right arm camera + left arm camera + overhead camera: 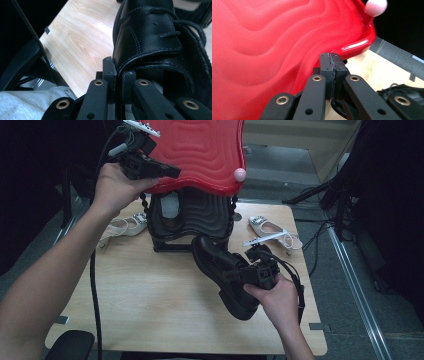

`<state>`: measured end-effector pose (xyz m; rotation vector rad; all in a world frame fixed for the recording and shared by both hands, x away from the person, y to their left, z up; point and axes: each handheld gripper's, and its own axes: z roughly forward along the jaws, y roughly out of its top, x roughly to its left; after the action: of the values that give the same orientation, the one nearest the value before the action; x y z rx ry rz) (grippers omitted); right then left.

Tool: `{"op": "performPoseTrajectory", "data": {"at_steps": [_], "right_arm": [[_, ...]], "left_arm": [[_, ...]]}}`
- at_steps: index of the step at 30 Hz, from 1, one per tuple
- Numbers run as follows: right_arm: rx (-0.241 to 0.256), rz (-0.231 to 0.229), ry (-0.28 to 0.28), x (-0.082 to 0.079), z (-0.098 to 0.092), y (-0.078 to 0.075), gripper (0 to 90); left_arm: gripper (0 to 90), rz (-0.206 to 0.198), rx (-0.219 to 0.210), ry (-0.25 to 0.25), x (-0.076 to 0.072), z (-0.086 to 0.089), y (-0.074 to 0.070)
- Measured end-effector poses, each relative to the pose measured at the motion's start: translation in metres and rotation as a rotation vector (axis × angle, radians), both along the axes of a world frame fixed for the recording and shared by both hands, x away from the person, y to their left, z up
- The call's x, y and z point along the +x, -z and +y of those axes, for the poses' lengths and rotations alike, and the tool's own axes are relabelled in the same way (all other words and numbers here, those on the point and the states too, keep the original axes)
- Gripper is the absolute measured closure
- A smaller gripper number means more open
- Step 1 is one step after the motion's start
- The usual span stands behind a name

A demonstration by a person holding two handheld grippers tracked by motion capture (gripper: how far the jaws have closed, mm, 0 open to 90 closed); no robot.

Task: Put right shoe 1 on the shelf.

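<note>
Lid [200, 150] cut off by the top edge of the high view; whatever lies between the pressed left jaws in the left gripper view hidden by the pads. Case [192, 217] interior too dark to read, left sandal [125, 226] half hidden behind the forearm. Shoe [155, 42] toe cut off at the top of the right gripper view, heel hidden under the hand in the high view.

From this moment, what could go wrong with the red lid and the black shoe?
The left hand-held gripper pinches only the thin rim of the raised red lid. The lid might slip free and fall onto the black case below.

The right hand-held gripper holds the black shoe only by its collar edge. The heavy shoe could swing or drop, and its loose laces may snag.
</note>
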<state>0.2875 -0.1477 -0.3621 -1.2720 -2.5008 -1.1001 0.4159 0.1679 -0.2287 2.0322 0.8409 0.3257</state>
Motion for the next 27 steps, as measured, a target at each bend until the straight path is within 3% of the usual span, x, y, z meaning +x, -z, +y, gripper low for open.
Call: {"op": "performPoseTrajectory", "data": {"at_steps": [9,21,27], "right_arm": [[0.006,-0.058,0.014,0.018,0.009,-0.025,86.6],[0.007,-0.124,0.094,0.061,0.023,-0.035,86.4],[-0.012,-0.187,0.146,0.068,0.031,-0.032,86.4]], "left_arm": [[90.0,-0.003,0.02,-0.023,0.009,0.0,0.007],[90.0,0.0,0.006,-0.025,0.014,0.005,0.014],[90.0,-0.006,0.009,-0.023,0.014,0.004,0.014]]}}
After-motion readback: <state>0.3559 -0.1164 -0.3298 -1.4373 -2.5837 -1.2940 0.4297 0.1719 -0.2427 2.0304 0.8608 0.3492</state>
